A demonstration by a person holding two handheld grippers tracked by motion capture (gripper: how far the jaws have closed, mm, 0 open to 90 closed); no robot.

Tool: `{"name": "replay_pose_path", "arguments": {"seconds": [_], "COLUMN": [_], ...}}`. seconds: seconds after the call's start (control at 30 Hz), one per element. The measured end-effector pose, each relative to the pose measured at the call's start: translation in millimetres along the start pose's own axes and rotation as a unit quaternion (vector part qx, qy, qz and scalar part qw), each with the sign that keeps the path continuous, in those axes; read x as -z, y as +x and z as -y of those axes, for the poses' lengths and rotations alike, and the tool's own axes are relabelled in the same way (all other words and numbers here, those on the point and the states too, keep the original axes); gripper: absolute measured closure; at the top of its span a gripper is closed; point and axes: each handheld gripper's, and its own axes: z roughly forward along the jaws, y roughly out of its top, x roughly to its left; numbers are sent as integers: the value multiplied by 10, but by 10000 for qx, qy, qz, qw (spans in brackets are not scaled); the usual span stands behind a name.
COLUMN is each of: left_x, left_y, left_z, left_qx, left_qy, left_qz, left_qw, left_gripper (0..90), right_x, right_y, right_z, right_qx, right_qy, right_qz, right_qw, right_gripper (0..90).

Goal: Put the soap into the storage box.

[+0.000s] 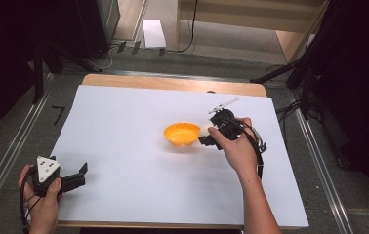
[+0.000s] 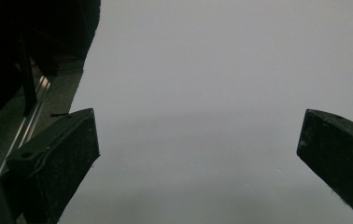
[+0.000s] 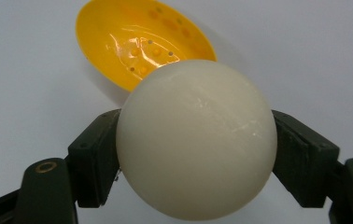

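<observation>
A white ball (image 3: 196,140) is clamped between the two black jaws of my right gripper (image 3: 196,154), shut on it. In the high view that right gripper (image 1: 206,135) holds the ball (image 1: 205,130) just to the right of a yellow-orange bowl (image 1: 181,134) with small holes in its bottom (image 3: 142,44), empty inside. My left gripper (image 1: 81,174) rests near the table's front left corner, jaws wide apart over bare white paper, as the left gripper (image 2: 198,140) view confirms.
A white sheet (image 1: 124,126) covers the wooden table (image 1: 173,83). Metal rails run along both sides on the floor. Dark stands and cables (image 1: 290,107) lie beyond the right edge, and a white box (image 1: 153,33) sits on the floor behind.
</observation>
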Motion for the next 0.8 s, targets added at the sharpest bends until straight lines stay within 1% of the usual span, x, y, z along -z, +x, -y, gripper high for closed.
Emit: {"name": "replay_pose_path", "arguments": {"seconds": [0.4, 0.53, 0.57, 0.8], "left_x": [-1, -3, -3, -3], "left_y": [-9, -13, -14, -14], "left_z": [1, 2, 2, 2], "left_qx": [-41, -50, -56, -53], "left_qy": [-15, -28, -22, -28], "left_qz": [-4, -9, -9, -6], "left_qw": [10000, 10000, 10000, 10000], "left_gripper": [0, 0, 0, 0], "right_x": [-6, -50, -60, -125], "right_y": [25, 66, 75, 121], "right_z": [-129, -189, -201, -282], "right_qx": [25, 28, 58, 69], "right_qy": [-58, -71, -72, -86], "right_qz": [-66, -129, -122, -154], "right_qw": [10000, 9999, 9999, 9998], "right_gripper": [249, 249, 249, 248]}}
